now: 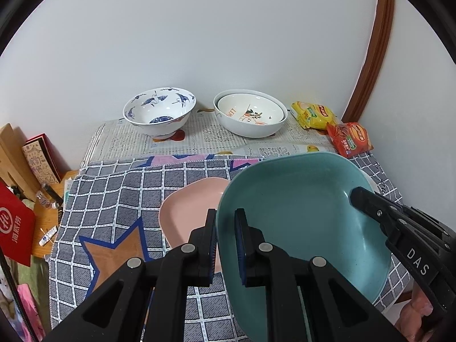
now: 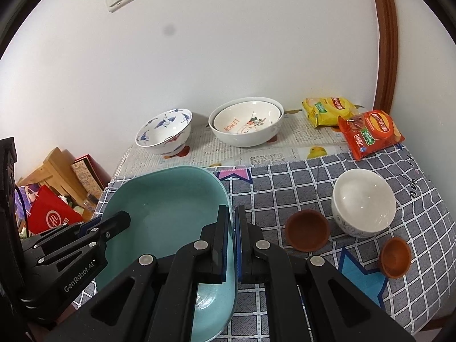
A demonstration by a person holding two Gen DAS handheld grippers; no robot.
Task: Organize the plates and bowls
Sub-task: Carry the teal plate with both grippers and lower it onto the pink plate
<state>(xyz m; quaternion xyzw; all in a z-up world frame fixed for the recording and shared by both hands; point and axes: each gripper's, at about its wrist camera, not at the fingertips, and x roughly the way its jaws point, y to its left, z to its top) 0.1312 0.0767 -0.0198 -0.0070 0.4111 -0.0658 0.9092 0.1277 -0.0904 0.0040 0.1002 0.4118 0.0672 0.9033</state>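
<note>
Grippers, my left [image 1: 225,245] and right [image 2: 231,245], clamp opposite rims of the teal plate [image 1: 299,216], while the lemon bowl [image 2: 246,118] sits nested inside a white bowl [image 2: 248,139].

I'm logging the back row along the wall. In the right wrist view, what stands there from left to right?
Blue-patterned bowl → nested white bowls → yellow snack bag → red chip bag.

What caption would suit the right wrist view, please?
Both claws, right and left, grip the teal plate by opposite rims.
</note>
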